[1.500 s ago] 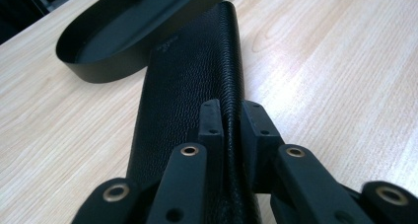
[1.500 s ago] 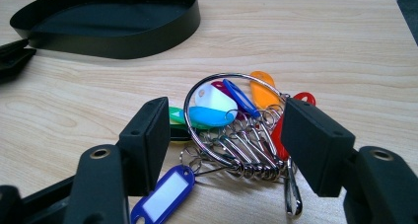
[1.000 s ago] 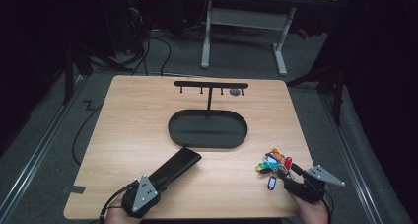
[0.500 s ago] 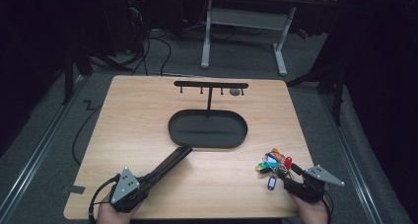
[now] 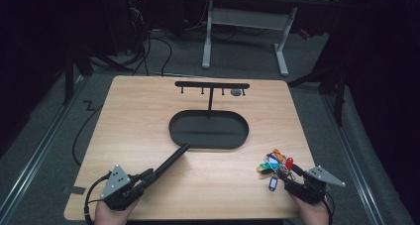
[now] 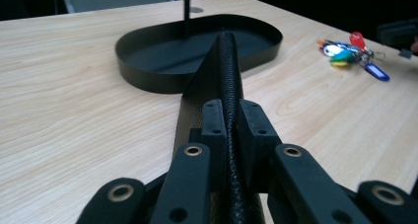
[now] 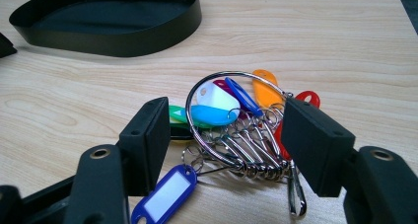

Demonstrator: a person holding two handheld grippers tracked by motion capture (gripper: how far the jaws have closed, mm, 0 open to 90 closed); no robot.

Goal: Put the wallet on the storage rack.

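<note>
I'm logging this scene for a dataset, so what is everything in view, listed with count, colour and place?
table: one, light wood, middle of the high view.
oval tray: one, black, table centre, with a thin post rising from its far side.
hook bar: one, black, atop that post.
flat case: one, black, textured edge, held on edge, its far end near the tray's front rim.
key ring with tags: one bunch; blue, white, green, orange, red tags; on the table at front right.
desk frame: one, pale grey, on the floor beyond the table.
cables: black, on the floor at left.
left gripper: black, front left, fingers clamped on the case.
right gripper: black, front right, fingers open either side of the key ring.
</note>
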